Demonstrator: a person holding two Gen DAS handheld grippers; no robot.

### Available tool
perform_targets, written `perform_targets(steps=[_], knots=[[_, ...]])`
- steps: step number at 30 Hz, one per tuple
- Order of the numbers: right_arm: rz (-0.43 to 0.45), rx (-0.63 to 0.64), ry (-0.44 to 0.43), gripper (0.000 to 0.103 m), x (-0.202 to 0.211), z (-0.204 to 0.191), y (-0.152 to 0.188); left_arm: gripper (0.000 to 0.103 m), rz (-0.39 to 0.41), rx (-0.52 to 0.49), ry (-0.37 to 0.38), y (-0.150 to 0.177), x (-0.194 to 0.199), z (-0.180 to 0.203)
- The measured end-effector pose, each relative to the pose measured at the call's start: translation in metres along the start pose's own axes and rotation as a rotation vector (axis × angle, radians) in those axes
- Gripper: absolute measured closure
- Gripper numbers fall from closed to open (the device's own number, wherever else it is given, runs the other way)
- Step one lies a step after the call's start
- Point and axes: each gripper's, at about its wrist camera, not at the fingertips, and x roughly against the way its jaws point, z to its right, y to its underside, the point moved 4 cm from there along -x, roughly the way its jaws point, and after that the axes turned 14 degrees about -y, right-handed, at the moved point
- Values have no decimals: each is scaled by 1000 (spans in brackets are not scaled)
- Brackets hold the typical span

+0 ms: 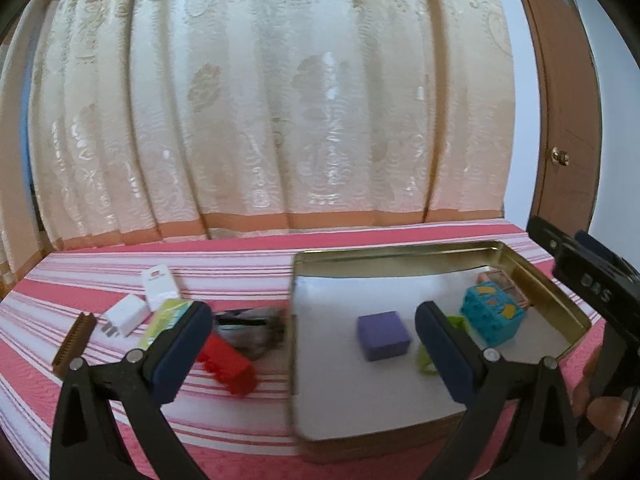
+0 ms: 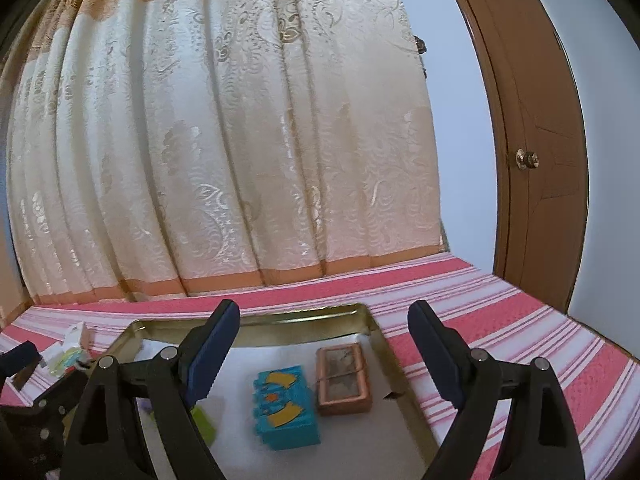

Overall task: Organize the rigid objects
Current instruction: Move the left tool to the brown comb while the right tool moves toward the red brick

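Four pieces are already sitting in the tin (image 1: 552,280) ahead of the left gripper (image 1: 314,332), which is hanging spread and empty: a purple box (image 1: 383,335), green piece (image 1: 426,358), blue block (image 2: 286,410) and brown case (image 2: 343,380). Left of its fingers, the red block (image 1: 228,366), then the white plug (image 1: 125,315), are still waiting. The right gripper (image 2: 324,348) is hovering spread over the tin.

My left hand-held gripper (image 1: 314,334) hangs level with its jaws spread wide, nothing between the blue pads (image 1: 182,350). My right hand-held gripper (image 2: 324,346) is also wide apart and empty. In the left view it shows at the right edge, with my fingers (image 1: 596,400) wrapped round its handle.
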Motion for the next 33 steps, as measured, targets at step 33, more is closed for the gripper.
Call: perform_targets(steps=[33], knots=[[-158,-5,-230,15,-12,-172,43,1,-208,71,-142,22,-59,-160]])
